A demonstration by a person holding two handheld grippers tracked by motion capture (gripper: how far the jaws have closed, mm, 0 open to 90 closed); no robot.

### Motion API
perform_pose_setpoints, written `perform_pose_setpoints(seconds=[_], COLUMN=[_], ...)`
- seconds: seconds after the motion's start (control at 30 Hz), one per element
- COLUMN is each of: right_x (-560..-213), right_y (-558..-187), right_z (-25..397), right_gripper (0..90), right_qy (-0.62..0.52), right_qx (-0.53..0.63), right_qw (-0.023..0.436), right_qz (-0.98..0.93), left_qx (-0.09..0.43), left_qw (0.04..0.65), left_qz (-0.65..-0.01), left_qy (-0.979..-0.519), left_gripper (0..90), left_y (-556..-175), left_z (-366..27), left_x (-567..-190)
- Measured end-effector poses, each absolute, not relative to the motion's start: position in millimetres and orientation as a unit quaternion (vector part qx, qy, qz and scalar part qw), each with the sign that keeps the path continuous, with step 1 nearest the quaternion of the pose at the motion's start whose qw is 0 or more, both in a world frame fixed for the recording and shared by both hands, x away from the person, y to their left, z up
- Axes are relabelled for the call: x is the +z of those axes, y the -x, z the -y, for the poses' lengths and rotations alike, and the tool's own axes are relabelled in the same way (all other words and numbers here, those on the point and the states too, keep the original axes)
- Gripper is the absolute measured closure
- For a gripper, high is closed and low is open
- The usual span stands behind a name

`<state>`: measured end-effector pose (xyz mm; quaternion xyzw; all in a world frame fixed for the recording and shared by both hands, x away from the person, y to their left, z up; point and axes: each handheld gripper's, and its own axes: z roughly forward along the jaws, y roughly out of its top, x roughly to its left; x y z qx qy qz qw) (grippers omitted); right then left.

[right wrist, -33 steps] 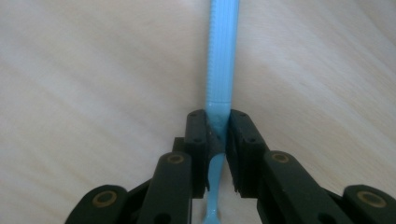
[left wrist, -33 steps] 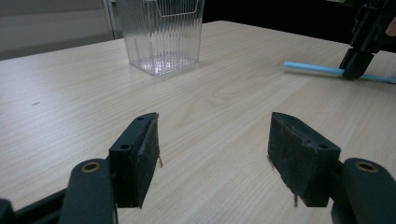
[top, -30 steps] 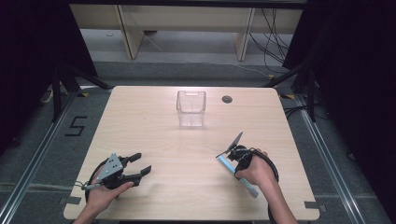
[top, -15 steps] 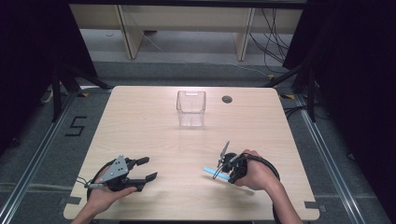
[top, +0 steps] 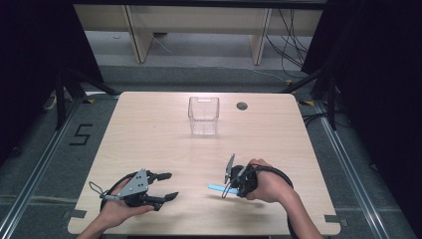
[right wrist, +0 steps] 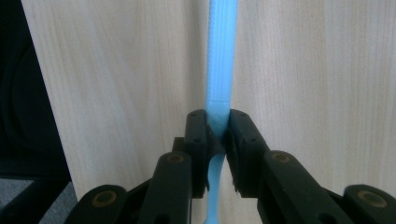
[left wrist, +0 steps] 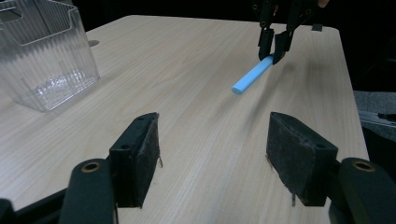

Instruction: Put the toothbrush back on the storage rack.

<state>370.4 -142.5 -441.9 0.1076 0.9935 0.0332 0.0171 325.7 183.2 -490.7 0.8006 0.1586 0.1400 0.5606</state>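
Half the blue stick [right wrist: 220, 70] is hidden between the right gripper's [right wrist: 218, 133] jaws.

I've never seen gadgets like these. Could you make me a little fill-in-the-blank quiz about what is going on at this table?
1. The right hand-held gripper is shut on a stick whose colour is ____.
2. The left hand-held gripper has its jaws ____, with nothing between them.
3. The clear plastic container stands on the wooden table and holds ____.
4. In the high view, the round dark hole in the tabletop lies to the ____ of the container.

Missing words: blue; open; nothing; right
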Motion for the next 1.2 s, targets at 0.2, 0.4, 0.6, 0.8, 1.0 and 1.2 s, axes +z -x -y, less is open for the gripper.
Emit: perform_pose_setpoints(seconds=[0.2, 0.4, 0.6, 0.8, 1.0, 1.2], right_x=[-438, -434, -435, -435, -433, -431], right_y=[-370, -372, -373, -373, -373, -373], right_z=[137, 127, 114, 104, 98, 91], right_gripper=[79.0, 79.0, 79.1, 79.1, 79.1, 79.1], right_qy=[-0.085, -0.06, -0.04, -0.021, -0.017, 0.009], right_qx=[0.03, 0.03, 0.035, 0.038, 0.038, 0.039], right_qw=[0.015, 0.02, 0.017, 0.013, 0.017, 0.017], right_qz=[-0.996, -0.998, -0.998, -0.999, -0.999, -0.999], left_qx=[0.133, 0.125, 0.12, 0.102, 0.095, 0.087], left_qw=[0.541, 0.517, 0.505, 0.487, 0.475, 0.473], left_qz=[-0.133, -0.104, -0.089, -0.074, -0.057, -0.054], left_qy=[-0.819, -0.84, -0.85, -0.864, -0.873, -0.875], left_gripper=[33.7, 34.8, 36.4, 39.8, 43.3, 50.1], left_y=[-329, -332, -338, -347, -350, -350], left_z=[-170, -151, -134, -120, -114, -111], left_x=[-486, -481, -483, -487, -492, -494])
